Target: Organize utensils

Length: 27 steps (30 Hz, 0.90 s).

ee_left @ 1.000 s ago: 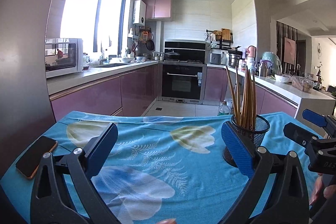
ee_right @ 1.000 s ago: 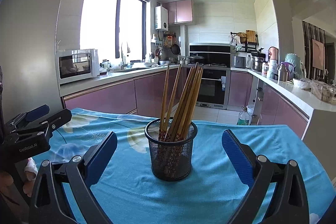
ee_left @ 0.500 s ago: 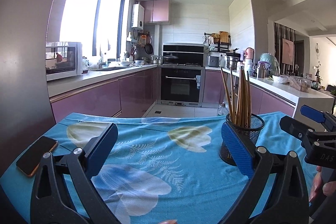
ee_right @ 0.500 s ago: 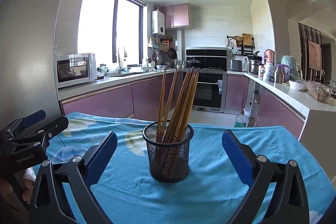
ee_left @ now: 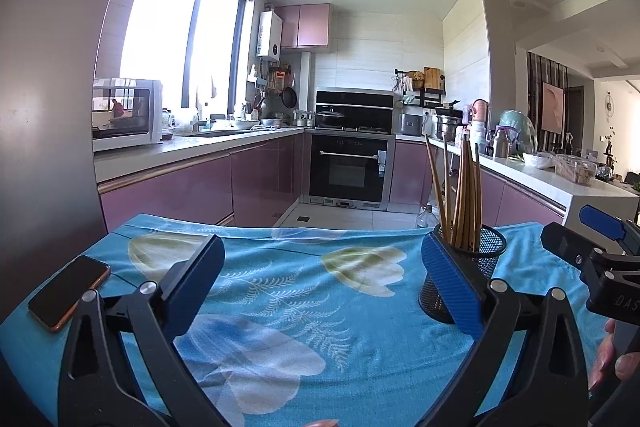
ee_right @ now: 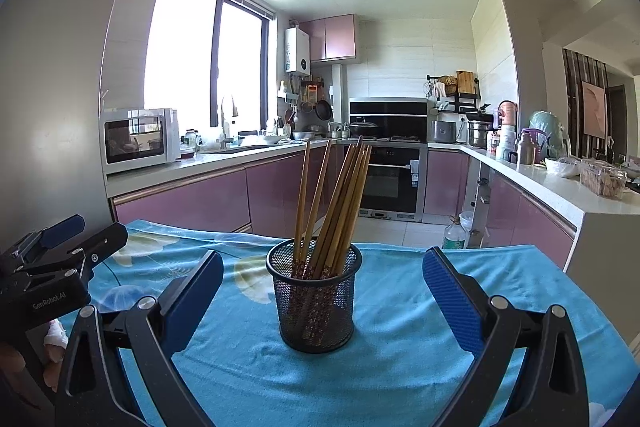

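We're holding both claws over the table (ee_right: 400,367) with its bright blue cloth printed with pale leaves and ferns, and neither one is gripping anything. The right claw (ee_right: 322,303) is spread wide, its blue-padded fingers (ee_right: 450,303) sitting to either side of the black wire-mesh cup (ee_right: 316,301), well apart from its walls, so the cup is sitting free between them. The bundle of brown wooden chopsticks (ee_right: 336,203) is standing inside the cup, leaning against the rim and fanning out a bit at the top. The left claw (ee_left: 322,291) is also gaping wide with only cloth between its pads, and from its view the cup is standing just past its right finger. A black smartphone with an orange edge (ee_left: 69,291) is lying flat near the table's left edge, off to the left of that claw.
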Each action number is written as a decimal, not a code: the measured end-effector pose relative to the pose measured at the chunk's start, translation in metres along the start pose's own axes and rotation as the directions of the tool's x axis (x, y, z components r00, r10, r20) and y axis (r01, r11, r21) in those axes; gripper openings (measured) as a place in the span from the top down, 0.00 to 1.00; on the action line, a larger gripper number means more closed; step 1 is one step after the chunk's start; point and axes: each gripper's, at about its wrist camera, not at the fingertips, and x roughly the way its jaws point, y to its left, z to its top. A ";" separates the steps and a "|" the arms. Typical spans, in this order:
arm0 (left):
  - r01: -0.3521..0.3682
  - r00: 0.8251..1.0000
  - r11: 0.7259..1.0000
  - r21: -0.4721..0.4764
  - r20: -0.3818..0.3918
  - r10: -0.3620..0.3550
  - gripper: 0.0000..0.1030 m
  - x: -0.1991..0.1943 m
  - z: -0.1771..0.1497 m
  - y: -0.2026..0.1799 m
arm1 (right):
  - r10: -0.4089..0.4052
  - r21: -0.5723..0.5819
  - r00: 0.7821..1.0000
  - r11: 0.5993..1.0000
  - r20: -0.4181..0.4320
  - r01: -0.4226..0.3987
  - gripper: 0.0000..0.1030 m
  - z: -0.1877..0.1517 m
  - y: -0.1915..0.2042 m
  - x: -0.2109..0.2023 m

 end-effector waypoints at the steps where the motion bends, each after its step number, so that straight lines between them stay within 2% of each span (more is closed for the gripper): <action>1: -0.001 1.000 1.000 0.001 0.001 0.001 0.06 0.000 0.000 0.000 | -0.002 0.002 1.000 1.000 0.005 0.002 0.06 0.000 0.000 -0.001; 27: -0.005 1.000 1.000 -0.003 0.006 0.005 0.06 0.003 -0.001 -0.001 | -0.017 -0.008 0.999 1.000 0.036 0.017 0.06 0.001 0.001 -0.002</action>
